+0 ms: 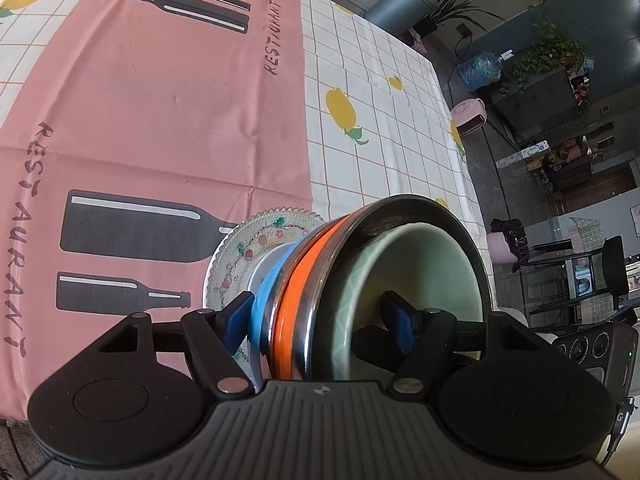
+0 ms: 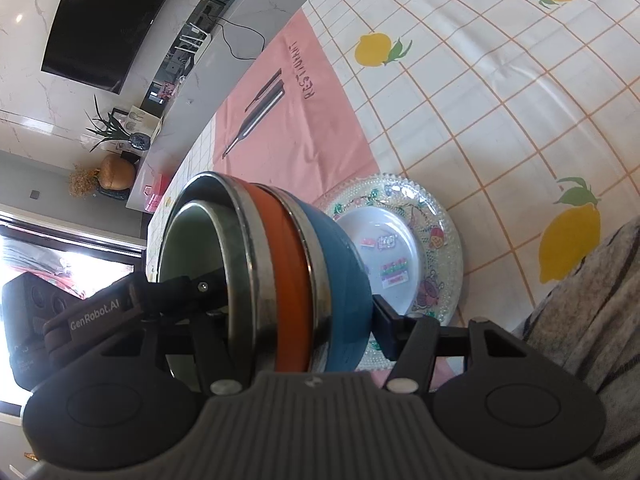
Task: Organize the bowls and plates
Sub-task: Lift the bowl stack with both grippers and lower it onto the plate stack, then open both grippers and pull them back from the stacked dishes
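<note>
A nested stack of bowls [image 1: 316, 292] is held between both grippers: a blue bowl [image 1: 264, 300], an orange-banded steel bowl [image 1: 298, 280] and a pale green bowl [image 1: 416, 268] innermost. My left gripper [image 1: 320, 320] is shut on the stack's rim, one finger outside, one inside. My right gripper [image 2: 296, 304] is shut on the same stack [image 2: 280, 272] from the opposite side. Below the stack a beaded glass plate [image 1: 244, 248] with a white plate [image 2: 384, 248] on it lies on the table; the glass plate also shows in the right wrist view [image 2: 444, 240].
The table carries a lemon-print checked cloth [image 1: 380, 120] and a pink "RESTAURANT" placemat [image 1: 160, 100]. The table's edge [image 1: 460, 132] runs along the right in the left wrist view, with floor, a pink heater and chairs beyond. Grey fabric [image 2: 592, 320] lies at the right.
</note>
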A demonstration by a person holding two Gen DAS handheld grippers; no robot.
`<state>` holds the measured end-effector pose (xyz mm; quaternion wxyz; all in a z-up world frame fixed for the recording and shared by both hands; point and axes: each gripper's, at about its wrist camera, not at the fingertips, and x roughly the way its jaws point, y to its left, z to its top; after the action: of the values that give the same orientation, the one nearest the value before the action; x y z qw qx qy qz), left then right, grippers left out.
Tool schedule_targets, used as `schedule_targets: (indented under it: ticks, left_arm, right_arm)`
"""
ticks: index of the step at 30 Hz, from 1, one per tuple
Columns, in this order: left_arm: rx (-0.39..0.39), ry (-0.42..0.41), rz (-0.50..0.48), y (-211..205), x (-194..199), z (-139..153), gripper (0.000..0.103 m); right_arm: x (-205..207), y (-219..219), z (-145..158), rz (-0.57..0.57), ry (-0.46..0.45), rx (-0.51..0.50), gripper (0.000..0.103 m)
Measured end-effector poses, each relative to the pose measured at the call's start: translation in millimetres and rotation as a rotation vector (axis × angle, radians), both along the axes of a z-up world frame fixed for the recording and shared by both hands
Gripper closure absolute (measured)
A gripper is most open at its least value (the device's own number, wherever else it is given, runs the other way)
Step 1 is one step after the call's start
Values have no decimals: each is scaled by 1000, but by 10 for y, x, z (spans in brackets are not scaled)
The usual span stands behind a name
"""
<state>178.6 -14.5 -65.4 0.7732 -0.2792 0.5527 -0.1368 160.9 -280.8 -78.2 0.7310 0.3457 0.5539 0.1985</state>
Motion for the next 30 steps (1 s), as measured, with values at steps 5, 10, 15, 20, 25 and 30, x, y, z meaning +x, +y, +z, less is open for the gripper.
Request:
schedule_targets:
  ticks: [5, 10, 15, 20, 25, 30]
  left_arm:
    - [-11, 1, -6, -1, 67, -91, 23]
    - [-51, 16, -12, 29, 134, -217, 23]
    - [-80, 32, -7, 50, 149, -315, 23]
    - [-93, 26, -10, 62, 157, -353, 24]
    - [-95, 3, -33, 82, 146, -331, 24]
    - [-53, -70, -41, 92, 105, -211, 20]
  right_arm:
    - [47, -13, -86, -6, 10, -8, 45]
    - [122, -27, -122, -12, 17, -34, 45]
    - [173, -38, -202, -18, 46, -44, 45]
    - [202, -39, -237, -19, 62, -50, 45]
    - [200, -63, -234, -23, 70, -41, 44]
    - [205, -79, -206, -18, 56, -31, 37]
